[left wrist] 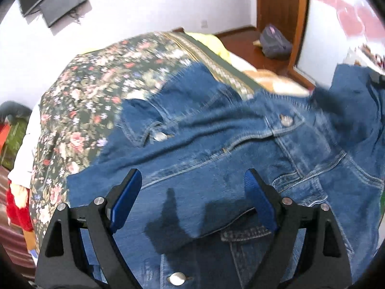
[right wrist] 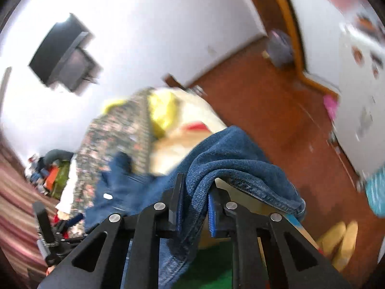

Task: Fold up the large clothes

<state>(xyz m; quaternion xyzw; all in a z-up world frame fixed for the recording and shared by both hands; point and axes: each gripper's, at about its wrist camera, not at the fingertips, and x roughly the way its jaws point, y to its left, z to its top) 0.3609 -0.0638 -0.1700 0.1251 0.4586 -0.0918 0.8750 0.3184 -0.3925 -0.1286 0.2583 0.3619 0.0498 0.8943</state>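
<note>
A blue denim jacket [left wrist: 216, 139] with metal snap buttons lies spread over a floral bedspread [left wrist: 91, 91]. My left gripper [left wrist: 192, 192] hovers just above its lower part, jaws wide apart, blue pads [left wrist: 127, 200] on either side of bare denim and a folded cuff, pressing on nothing. In the right wrist view my right gripper [right wrist: 195, 192] is shut on a bunched fold of the jacket [right wrist: 228, 154], which is lifted off the bed and drapes over the fingers. A dark blur at the jacket's far right edge in the left wrist view is too smeared to identify.
A yellow cloth [right wrist: 163, 110] and pale bedding lie past the bedspread's [right wrist: 108, 139] edge. A wooden floor [right wrist: 264, 110] with a grey bag [left wrist: 274, 41] by a door frame lies beyond. Slippers [right wrist: 341, 243] sit on the floor at right. A screen [left wrist: 53, 2] hangs on the wall.
</note>
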